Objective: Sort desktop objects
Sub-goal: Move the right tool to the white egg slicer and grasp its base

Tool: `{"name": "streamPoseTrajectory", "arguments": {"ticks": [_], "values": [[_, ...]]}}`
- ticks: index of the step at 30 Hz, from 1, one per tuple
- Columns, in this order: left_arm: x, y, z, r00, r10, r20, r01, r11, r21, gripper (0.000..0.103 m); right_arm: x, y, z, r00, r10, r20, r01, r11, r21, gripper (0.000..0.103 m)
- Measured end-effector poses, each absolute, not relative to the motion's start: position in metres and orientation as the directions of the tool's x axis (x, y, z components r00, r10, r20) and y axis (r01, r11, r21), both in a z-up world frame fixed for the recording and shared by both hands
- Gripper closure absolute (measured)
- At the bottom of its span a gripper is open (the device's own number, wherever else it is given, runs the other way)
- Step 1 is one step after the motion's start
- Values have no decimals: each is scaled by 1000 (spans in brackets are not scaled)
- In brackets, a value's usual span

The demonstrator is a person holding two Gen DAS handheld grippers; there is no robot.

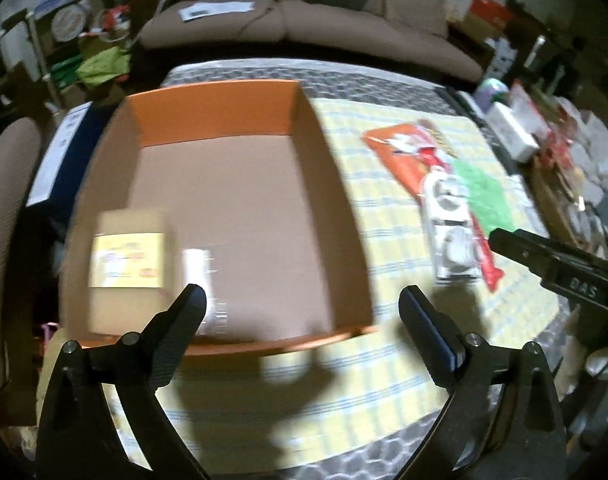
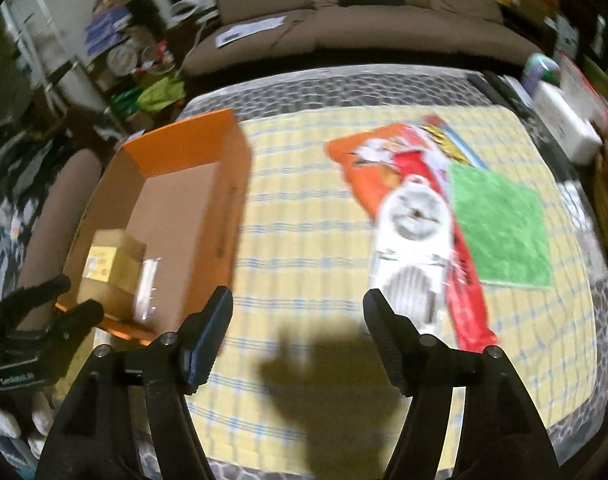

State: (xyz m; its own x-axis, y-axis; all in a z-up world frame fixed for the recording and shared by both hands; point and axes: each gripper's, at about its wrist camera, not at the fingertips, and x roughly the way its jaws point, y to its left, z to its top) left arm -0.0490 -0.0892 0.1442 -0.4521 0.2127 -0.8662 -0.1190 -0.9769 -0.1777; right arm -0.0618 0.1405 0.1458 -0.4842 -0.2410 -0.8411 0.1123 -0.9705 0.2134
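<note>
An open orange cardboard box (image 1: 207, 112) (image 2: 183, 140) stands on the left of a yellow checked cloth (image 2: 304, 208). Inside it lie a small brown carton with a yellow label (image 1: 125, 264) (image 2: 107, 264) and a clear plastic pack (image 1: 201, 276) (image 2: 145, 292). To the right on the cloth lie an orange packet (image 2: 364, 164), a white blister pack (image 1: 452, 224) (image 2: 412, 248), a red packet (image 2: 468, 300) and a green cloth (image 1: 488, 196) (image 2: 500, 224). My left gripper (image 1: 302, 294) (image 2: 77, 295) hangs open over the box's near wall, nothing in it. My right gripper (image 2: 298, 296) is open and empty over bare cloth between the box and the blister pack.
A brown sofa (image 1: 287, 20) runs behind the table, with a paper sheet on its seat. Boxes and packets crowd a surface at the right edge (image 1: 516, 136). An armchair (image 1: 7, 184) and cluttered shelves (image 2: 115, 52) stand at the left. Blur softens both views.
</note>
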Motion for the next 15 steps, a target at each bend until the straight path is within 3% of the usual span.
{"name": "streamPoseTrajectory", "arguments": {"ticks": [15], "values": [[-60, 29, 104, -342, 383, -858, -229, -919, -320, 0, -67, 265, 99, -532, -337, -777, -65, -899, 434, 32]]}}
